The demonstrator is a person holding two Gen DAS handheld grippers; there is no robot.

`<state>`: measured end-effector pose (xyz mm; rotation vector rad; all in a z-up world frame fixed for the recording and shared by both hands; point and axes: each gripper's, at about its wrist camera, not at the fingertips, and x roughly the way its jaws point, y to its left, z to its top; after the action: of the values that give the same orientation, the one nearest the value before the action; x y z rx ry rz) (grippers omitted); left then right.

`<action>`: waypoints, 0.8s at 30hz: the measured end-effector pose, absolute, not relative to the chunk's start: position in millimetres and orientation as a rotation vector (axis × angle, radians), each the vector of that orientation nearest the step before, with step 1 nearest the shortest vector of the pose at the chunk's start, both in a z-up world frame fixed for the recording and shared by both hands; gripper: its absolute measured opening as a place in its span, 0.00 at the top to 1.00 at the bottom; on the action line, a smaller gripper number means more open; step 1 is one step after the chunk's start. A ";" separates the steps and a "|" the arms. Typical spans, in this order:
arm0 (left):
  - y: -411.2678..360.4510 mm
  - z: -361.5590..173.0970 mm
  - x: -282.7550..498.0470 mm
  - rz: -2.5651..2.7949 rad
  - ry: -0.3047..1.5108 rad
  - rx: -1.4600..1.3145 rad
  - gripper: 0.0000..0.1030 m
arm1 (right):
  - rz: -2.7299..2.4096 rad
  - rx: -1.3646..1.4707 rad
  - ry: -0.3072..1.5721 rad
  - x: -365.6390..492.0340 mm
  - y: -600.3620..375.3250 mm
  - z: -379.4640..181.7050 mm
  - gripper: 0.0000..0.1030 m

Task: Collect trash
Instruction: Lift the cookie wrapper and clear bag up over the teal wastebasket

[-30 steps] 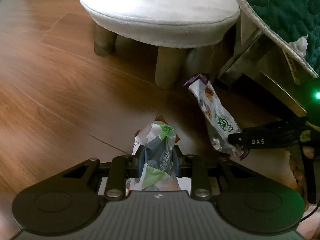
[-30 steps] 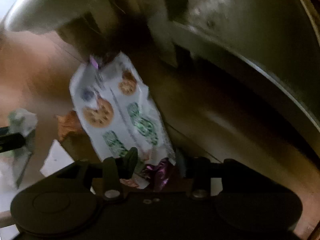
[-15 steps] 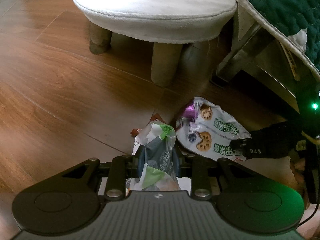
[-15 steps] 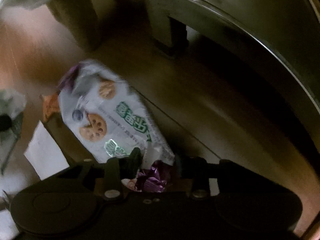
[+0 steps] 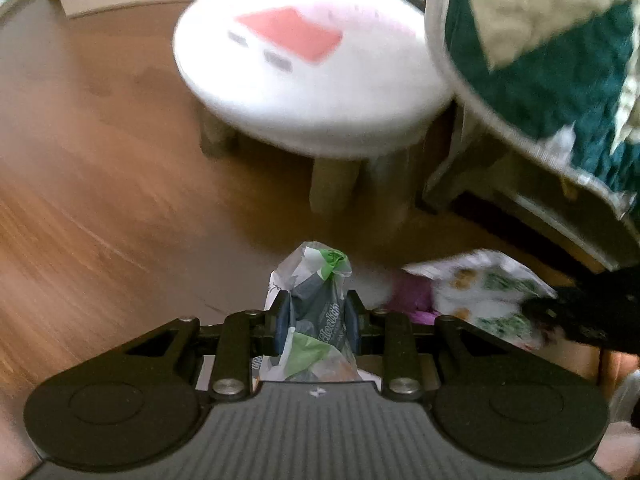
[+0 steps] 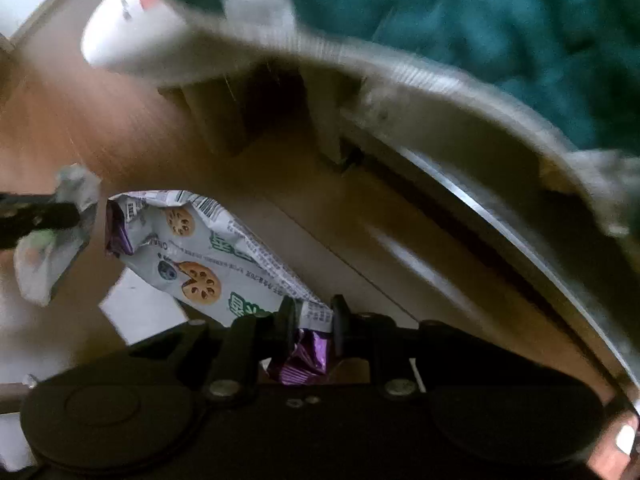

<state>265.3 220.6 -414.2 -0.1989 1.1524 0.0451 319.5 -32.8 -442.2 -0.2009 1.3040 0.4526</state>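
Each camera sits on the back of a hand-held gripper and looks forward along its two fingers, tipped steeply down at the wooden floor (image 5: 100, 184). The left camera faces the white stool (image 5: 308, 76) from close by, with the green quilt (image 5: 560, 60) at its right edge. The right camera sits nearer the quilt (image 6: 500, 28), looking under its edge. Both views share the stool (image 6: 120, 36), the floor, and the two wrappers: the cookie wrapper (image 6: 208, 256) and the green-tipped wrapper (image 5: 316, 308) show in each.
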 end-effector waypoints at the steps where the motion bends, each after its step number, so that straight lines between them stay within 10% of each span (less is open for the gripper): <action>1: 224.0 -404.6 265.1 0.052 1.136 -0.205 0.73 | 0.452 -0.198 1.295 319.9 -34.8 -432.9 0.83; 24: 162.5 -79.5 234.2 -0.117 0.623 -0.140 0.73 | 0.324 -0.031 0.820 223.3 -131.6 -113.5 0.83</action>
<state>234.2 162.5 -79.5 -0.1401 0.6233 -0.1166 223.3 -131.6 -113.5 -0.0311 0.8200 0.3244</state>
